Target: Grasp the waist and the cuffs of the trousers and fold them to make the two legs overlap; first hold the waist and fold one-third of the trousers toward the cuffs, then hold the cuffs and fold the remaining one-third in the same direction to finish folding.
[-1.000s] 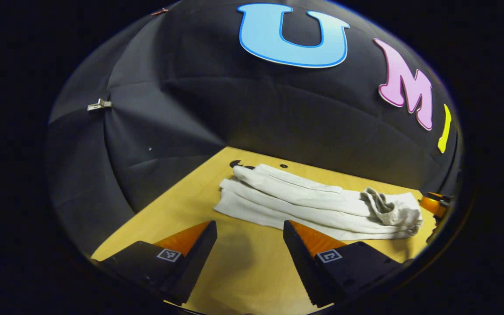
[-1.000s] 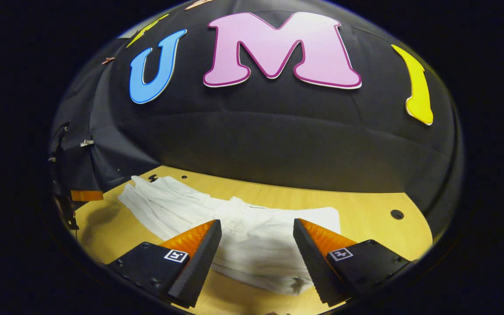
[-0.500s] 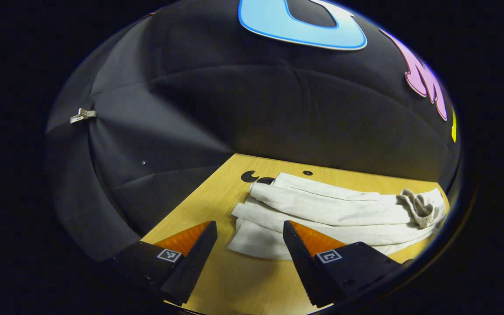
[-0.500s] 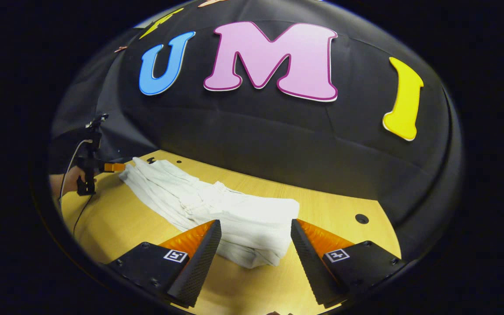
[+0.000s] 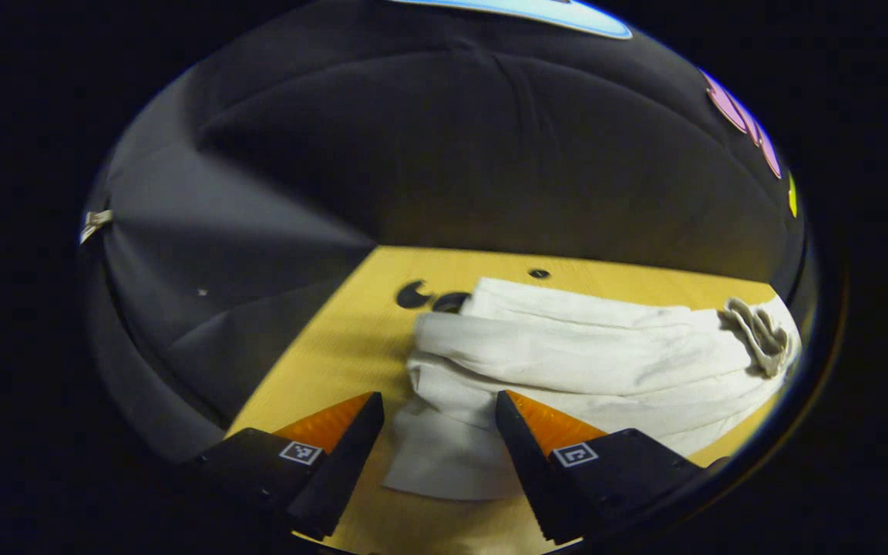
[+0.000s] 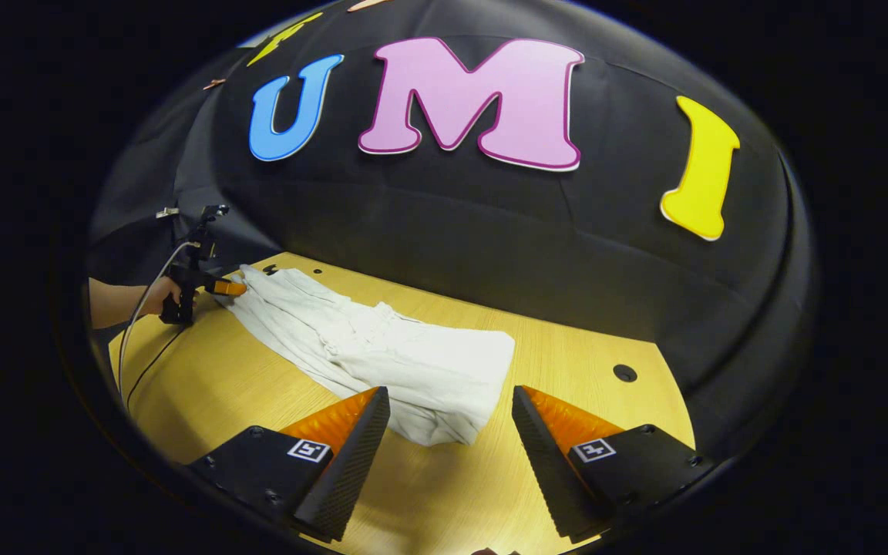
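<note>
Left gripper view: left gripper (image 5: 435, 447) at the bottom centre of the frame, its jaws spread wide, nothing clamped. The near corner of the cuff end of the trousers (image 5: 590, 362) lies flat on the table (image 5: 336, 354) in the gap between the two fingers; whether either finger touches the cloth, cannot tell. The white trousers run from there toward the right edge of the frame, legs stacked in long folds, with a bunched, wrinkled bit of cloth at the far right. Two dark cut-outs and one small round hole in the yellow wooden table top sit just beyond the cuff end, upper centre. Frame slightly blurred.

Right gripper view: right gripper (image 6: 450, 455) at the bottom centre, jaws wide apart, holding nothing. Waist end of the trousers (image 6: 382, 358) lies just above and between the fingertips, apart from both, its near edge rolled over on the table (image 6: 567, 362). The garment stretches away diagonally to the upper left of the frame. At that far end, middle left, a hand (image 6: 155, 297) holds the other gripper (image 6: 216, 287) with its tip at the cuffs; too small to tell contact. A cable trails from it toward the left edge
</note>
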Demonstrator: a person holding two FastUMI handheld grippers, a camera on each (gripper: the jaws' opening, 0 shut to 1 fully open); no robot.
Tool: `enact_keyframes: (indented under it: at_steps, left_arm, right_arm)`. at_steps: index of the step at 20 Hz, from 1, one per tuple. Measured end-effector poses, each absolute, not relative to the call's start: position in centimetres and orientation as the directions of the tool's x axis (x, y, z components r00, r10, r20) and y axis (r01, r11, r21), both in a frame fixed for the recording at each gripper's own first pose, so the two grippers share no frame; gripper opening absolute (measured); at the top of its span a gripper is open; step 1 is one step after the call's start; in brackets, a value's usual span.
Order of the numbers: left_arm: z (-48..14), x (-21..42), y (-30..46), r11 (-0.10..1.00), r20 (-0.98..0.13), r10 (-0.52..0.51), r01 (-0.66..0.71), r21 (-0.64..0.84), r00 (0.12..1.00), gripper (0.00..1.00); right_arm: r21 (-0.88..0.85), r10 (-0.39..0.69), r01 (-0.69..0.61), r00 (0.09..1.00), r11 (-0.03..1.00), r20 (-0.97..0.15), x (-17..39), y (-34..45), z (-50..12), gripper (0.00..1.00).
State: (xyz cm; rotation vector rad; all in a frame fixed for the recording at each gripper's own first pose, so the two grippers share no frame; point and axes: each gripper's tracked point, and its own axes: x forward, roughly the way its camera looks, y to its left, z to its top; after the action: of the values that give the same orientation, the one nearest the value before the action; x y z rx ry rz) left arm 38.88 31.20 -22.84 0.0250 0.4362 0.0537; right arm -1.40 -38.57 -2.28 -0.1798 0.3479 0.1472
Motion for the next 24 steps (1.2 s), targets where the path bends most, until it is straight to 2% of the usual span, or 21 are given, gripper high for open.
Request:
enact_keyframes:
  at_steps: [1, 2, 4, 5, 6, 8, 11, 13, 15, 17, 24]
  left_arm:
    - [-22.8, 39.9, 30.8, 0.999, -0.421, 0.043, -0.034, 0.028, 0.906, 0.92]
    - [-22.9, 39.6, 30.3, 0.999, -0.439, 0.039, -0.030, 0.026, 0.898, 0.83]
    - [-22.7, 39.7, 30.4, 0.999, -0.448, 0.028, -0.017, 0.030, 0.894, 0.78]
    - [-22.8, 39.7, 30.1, 1.000, -0.459, 0.008, 0.005, 0.026, 0.889, 0.84]
    - [-22.8, 39.7, 29.8, 0.999, -0.463, -0.005, 0.020, 0.028, 0.886, 0.67]
    - [-23.1, 39.7, 29.0, 0.998, -0.478, -0.034, 0.055, 0.029, 0.878, 0.50]
    - [-22.9, 39.7, 27.9, 0.997, -0.483, -0.070, 0.083, 0.005, 0.873, 0.18]
    - [-23.2, 39.4, 27.0, 0.995, -0.493, -0.099, 0.102, -0.022, 0.864, 0.07]
    - [-23.3, 39.5, 27.0, 0.995, -0.496, -0.095, 0.094, -0.027, 0.863, 0.07]
    - [-22.7, 39.5, 27.7, 0.998, -0.486, -0.048, 0.060, 0.008, 0.873, 0.06]
    - [-17.3, 38.0, 25.1, 0.996, -0.414, -0.057, 0.082, 0.044, 0.908, 0.06]
  right_arm:
    - [-0.136, 0.104, -0.162, 0.928, 0.977, -0.357, -1.5, -38.7, -2.7, 0.98]
    - [-0.125, 0.099, -0.154, 0.926, 0.980, -0.364, -1.5, -38.8, -3.0, 0.98]
    - [-0.110, 0.094, -0.144, 0.924, 0.983, -0.370, -2.0, -39.1, -3.5, 0.98]
    - [-0.104, 0.091, -0.139, 0.924, 0.985, -0.372, -2.4, -39.4, -3.5, 0.98]
    - [-0.098, 0.088, -0.133, 0.924, 0.986, -0.371, -2.6, -39.7, -3.6, 0.98]
    - [-0.086, 0.072, -0.112, 0.925, 0.990, -0.374, -2.7, -40.5, -3.8, 0.97]
    - [-0.056, 0.050, -0.076, 0.927, 0.996, -0.373, -2.8, -41.6, -3.8, 0.98]
    - [-0.042, 0.039, -0.058, 0.928, 0.997, -0.371, -2.8, -42.2, -3.7, 0.98]
    - [-0.047, 0.025, -0.045, 0.932, 0.998, -0.362, -2.6, -42.9, -3.4, 0.97]
    - [-0.050, 0.020, -0.040, 0.935, 0.998, -0.355, -2.6, -43.3, -3.3, 0.97]
    - [-0.057, 0.010, -0.032, 0.934, 0.998, -0.358, -3.5, -44.7, -3.3, 0.98]
